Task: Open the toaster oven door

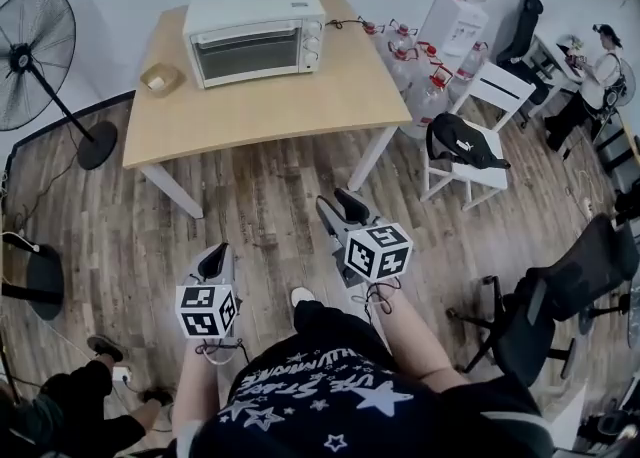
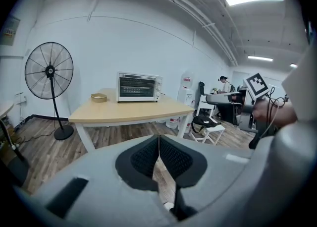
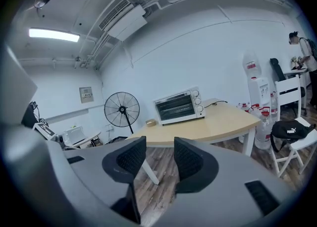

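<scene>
A white toaster oven (image 1: 255,34) stands with its door closed at the back of a light wooden table (image 1: 300,96); it also shows far off as the toaster oven (image 2: 139,87) and toaster oven (image 3: 178,106). Both grippers are held low over the wooden floor, well short of the table. The left gripper (image 1: 213,261) has its dark pads pressed together with nothing between them, as the left gripper (image 2: 158,141) shows. The right gripper (image 1: 340,208) stands open and empty; in its own view the right gripper (image 3: 160,144) points toward the table.
A small tan box (image 1: 160,77) sits on the table left of the oven. A standing fan (image 1: 35,56) is at the left. Water bottles (image 1: 430,76), a white chair with a black bag (image 1: 465,141) and an office chair (image 1: 560,296) stand at the right.
</scene>
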{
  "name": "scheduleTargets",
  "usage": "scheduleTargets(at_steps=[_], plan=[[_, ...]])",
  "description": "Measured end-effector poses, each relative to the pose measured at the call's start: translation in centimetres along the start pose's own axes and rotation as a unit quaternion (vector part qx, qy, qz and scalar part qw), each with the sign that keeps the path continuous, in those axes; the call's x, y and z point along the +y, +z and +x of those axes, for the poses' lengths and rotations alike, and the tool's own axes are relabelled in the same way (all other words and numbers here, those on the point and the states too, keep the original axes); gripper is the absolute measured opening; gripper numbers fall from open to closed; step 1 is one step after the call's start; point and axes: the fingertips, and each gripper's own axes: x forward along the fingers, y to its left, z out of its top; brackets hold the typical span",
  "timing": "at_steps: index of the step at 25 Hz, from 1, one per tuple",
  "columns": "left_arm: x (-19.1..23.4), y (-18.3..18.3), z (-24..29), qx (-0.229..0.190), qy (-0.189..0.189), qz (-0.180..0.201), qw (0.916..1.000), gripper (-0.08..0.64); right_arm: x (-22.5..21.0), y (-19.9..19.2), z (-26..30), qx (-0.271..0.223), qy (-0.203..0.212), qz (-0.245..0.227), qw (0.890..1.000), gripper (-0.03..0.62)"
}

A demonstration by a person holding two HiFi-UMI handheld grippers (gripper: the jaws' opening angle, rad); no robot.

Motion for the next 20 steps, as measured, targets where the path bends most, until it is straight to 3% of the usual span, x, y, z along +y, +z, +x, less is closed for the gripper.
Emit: scheduleTargets(at_steps=[10,20], plan=[[1.0,5.2,6.6,-0.007,0.052,0.001,0.9986,0.021,-6.3,4.0,7.4,0.008,0.048,0.018,0.999,0.179],[4.7,7.9,8.3,-0.011,0.105,-0.008,0.9944,0.021,-8.2,6.4,13.3,0.005,0.073,0.038,0.997,0.181]])
